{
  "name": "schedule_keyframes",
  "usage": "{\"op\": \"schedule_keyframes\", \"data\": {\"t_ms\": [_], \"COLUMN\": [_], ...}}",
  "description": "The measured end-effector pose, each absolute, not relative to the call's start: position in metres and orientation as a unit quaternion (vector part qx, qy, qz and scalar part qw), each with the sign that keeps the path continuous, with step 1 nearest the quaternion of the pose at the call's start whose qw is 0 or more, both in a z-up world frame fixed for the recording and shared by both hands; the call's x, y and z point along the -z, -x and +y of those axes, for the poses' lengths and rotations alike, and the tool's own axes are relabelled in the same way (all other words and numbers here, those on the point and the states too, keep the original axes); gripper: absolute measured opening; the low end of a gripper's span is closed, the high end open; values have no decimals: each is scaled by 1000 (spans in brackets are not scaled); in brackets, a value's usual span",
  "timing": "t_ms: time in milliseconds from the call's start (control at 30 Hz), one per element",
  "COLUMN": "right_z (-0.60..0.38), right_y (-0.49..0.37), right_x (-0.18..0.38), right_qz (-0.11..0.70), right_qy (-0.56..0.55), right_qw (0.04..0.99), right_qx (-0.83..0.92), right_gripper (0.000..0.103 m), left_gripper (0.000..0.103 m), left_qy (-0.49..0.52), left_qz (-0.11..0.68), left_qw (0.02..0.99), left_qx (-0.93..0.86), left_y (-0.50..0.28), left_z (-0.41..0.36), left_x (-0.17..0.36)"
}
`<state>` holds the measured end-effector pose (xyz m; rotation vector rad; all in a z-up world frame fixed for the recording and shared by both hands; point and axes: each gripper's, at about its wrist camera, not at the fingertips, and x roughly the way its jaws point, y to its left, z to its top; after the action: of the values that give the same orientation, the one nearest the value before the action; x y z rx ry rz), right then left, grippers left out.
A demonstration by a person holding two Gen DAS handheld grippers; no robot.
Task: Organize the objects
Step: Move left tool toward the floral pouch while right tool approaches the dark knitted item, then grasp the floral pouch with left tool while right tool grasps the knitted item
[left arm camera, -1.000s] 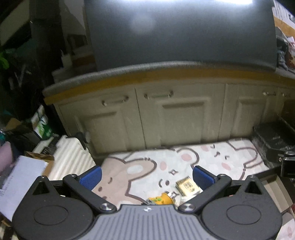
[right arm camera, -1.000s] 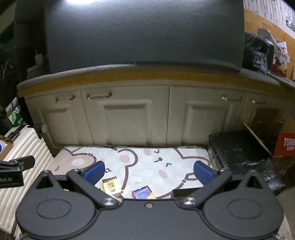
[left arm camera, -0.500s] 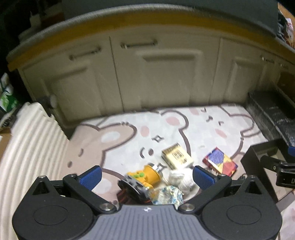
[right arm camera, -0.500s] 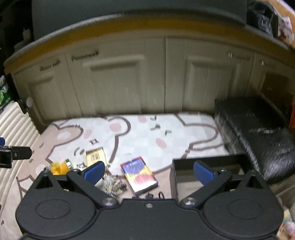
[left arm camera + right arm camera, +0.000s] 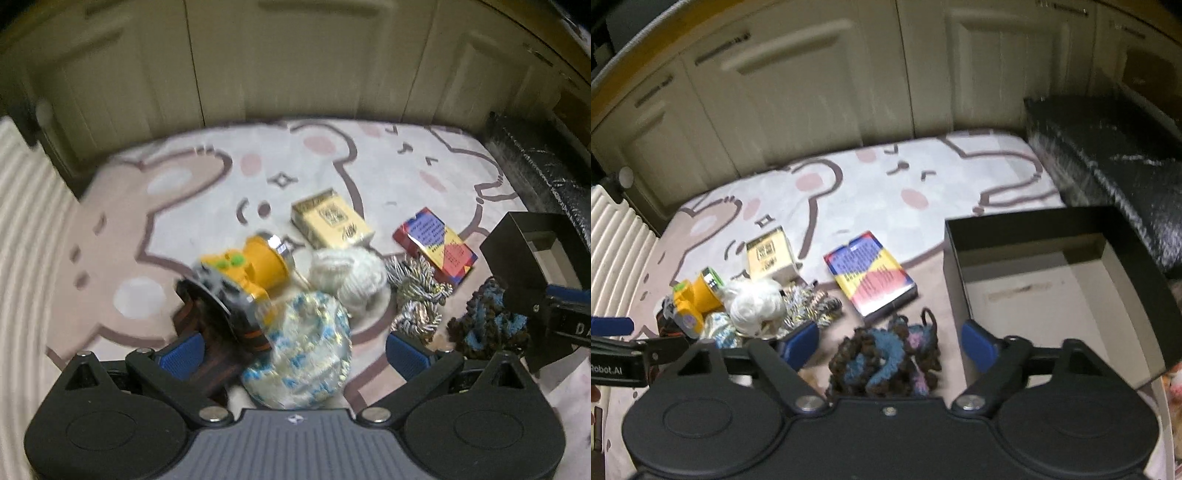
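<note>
Both grippers, left gripper [image 5: 295, 350] and right gripper [image 5: 890, 343], hung with fingers spread. The dark yarn bundle [image 5: 886, 358] could snag; the black box [image 5: 1052, 280] sat at three o'clock.

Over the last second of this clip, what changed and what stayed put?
Both grippers tipped down from the cabinet fronts toward the bear-print mat. The left gripper closed in over the crinkly blue-and-white wrapped bundle, the right gripper over the dark brown-and-blue yarn bundle. Both stayed open; nothing grasped. The objects and the open black box did not move.
</note>
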<state>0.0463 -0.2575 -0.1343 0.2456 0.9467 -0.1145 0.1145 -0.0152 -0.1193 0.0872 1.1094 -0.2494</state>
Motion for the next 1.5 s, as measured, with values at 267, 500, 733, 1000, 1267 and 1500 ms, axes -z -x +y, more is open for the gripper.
{"op": "schedule_keyframes", "data": {"t_ms": [267, 500, 733, 1000, 1267, 1500], "right_z": [-256, -252, -258, -263, -261, -267], "right_y": [-52, -58, -51, -36, -22, -12], "right_x": [148, 155, 150, 138, 130, 126], "right_qz": [483, 498, 493, 491, 491, 489], "right_qy": [-108, -101, -117, -142, -138, -152], "right_qw": [868, 861, 862, 860, 860, 859], "right_qx": [43, 30, 20, -7, -24, -16], "right_gripper": [68, 48, 13, 7, 6, 6], "left_gripper": [103, 103, 103, 93, 76, 68], "left_qy": [32, 72, 72, 67, 76, -9], "left_qz": [590, 619, 631, 638, 632, 654], "left_qw": [794, 767, 761, 758, 758, 732], "left_qx": [146, 151, 131, 116, 143, 190], "left_y": [-126, -136, -143, -148, -144, -117], "left_z": [-7, 1, 7, 9, 20, 15], "left_x": [150, 169, 182, 185, 176, 170]}}
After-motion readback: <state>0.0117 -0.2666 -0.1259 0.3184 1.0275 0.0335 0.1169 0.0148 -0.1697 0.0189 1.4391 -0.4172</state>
